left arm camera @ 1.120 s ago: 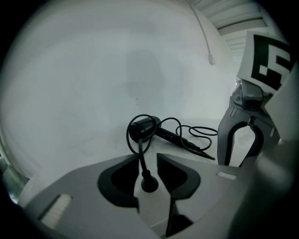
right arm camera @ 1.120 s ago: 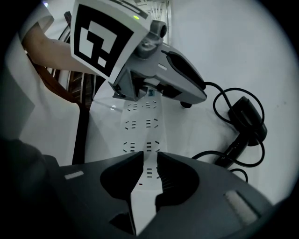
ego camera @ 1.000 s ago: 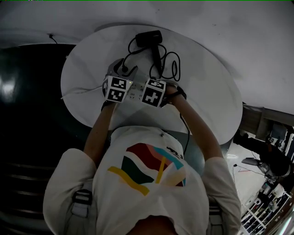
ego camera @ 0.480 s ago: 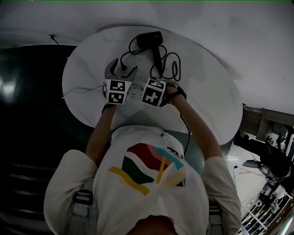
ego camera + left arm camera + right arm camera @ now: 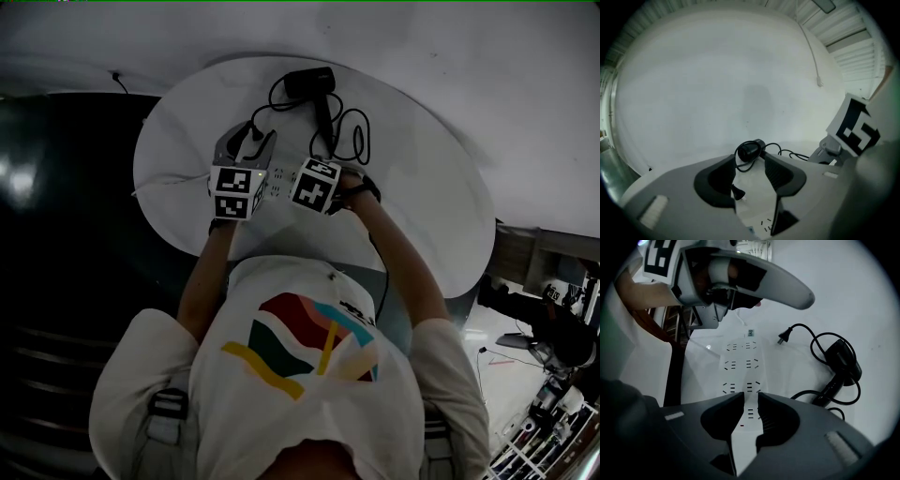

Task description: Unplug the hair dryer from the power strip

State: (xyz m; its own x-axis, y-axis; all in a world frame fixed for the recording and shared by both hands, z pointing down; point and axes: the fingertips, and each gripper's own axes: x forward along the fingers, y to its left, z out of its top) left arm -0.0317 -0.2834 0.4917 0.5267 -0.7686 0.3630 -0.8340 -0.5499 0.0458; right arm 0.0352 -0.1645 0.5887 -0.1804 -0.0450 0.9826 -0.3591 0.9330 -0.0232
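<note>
The black hair dryer (image 5: 309,82) (image 5: 843,362) (image 5: 751,150) lies at the far side of the round white table (image 5: 412,187). Its plug (image 5: 783,339) (image 5: 736,192) lies loose on the table, out of the white power strip (image 5: 740,362) (image 5: 275,183) (image 5: 757,224). My left gripper (image 5: 251,139) (image 5: 749,164) hovers above the plug. Its jaws are closing with nothing pressed between them. My right gripper (image 5: 751,399) (image 5: 314,178) points straight down over the strip's near end, its jaws a narrow gap apart above the strip's top face.
The dryer's cable (image 5: 352,136) loops on the table right of the grippers. Dark floor (image 5: 56,234) lies past the table's left edge. A thin cord (image 5: 117,77) runs along the pale floor behind. Cluttered gear (image 5: 553,375) stands at the lower right.
My left gripper has lifted a little off the power strip and tilted. My right gripper and the strip have stayed put.
</note>
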